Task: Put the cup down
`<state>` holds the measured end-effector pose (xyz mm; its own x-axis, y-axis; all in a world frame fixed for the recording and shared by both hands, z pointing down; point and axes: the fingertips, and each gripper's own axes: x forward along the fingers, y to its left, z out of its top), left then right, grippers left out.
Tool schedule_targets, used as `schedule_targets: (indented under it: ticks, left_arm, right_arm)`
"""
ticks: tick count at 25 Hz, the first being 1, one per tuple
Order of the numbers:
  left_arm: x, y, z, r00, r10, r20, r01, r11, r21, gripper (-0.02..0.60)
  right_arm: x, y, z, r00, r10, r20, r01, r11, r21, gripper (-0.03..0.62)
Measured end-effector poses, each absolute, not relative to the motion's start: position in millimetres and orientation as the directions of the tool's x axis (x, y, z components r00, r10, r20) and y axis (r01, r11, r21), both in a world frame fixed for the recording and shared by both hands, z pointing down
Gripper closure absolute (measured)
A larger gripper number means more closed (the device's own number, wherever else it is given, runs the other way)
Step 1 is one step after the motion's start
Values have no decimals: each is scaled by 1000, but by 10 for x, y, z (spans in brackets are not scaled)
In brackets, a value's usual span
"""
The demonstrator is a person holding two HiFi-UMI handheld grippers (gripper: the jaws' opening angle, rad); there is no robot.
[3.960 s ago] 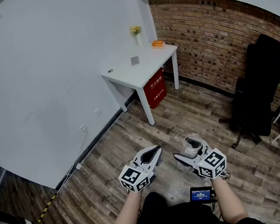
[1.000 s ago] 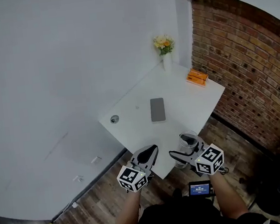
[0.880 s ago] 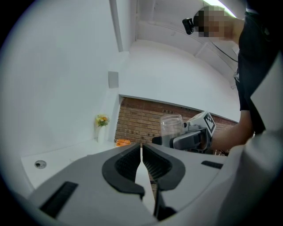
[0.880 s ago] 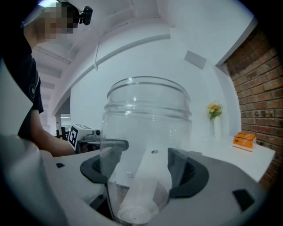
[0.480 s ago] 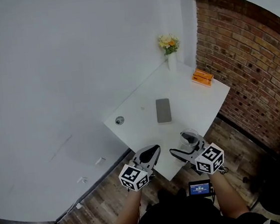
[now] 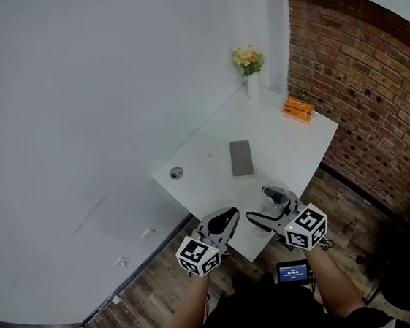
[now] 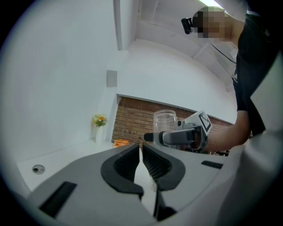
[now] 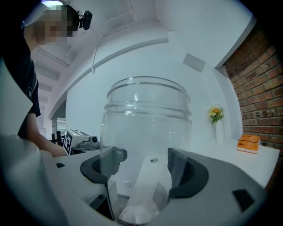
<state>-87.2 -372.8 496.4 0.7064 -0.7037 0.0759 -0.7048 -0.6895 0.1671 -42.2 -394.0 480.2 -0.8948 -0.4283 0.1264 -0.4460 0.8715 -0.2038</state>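
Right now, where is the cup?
In the head view the clear cup sits just right of centre, clamped in the right gripper over the white table's near edge, just this side of the grey slab.

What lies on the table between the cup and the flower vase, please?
In the head view, a flat grey phone lies between the cup and the vase.

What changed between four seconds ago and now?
The person walked up to the white table: both grippers, earlier over the wood floor, now hang over its near corner. Nothing was taken or let go: the right gripper still clamps the clear cup, and the left gripper stays shut and empty. The phone, orange box and flower vase lie as before.
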Motion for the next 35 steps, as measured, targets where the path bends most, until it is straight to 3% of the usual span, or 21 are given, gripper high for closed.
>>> schedule_targets:
  ticks: [11,24,35]
  left_arm:
    - [-1004,-3839,4997,690,-719,80,-718,-668,194,560]
    - [-1047,-4161,5198,675,-725,137,-734,-643,217,560]
    - [-1390,-4107,5296,617,-767,177,-781,-570,256,560]
  right_arm:
    - [-494,-4251,5140,-904,-367,220,-411,888,-205,235]
    - [-951,-5765,5694,-893,-354,278,-401,906,-134,235]
    - [-1275,-6637,5992,-836,-471,282,-507,859,-69,235]
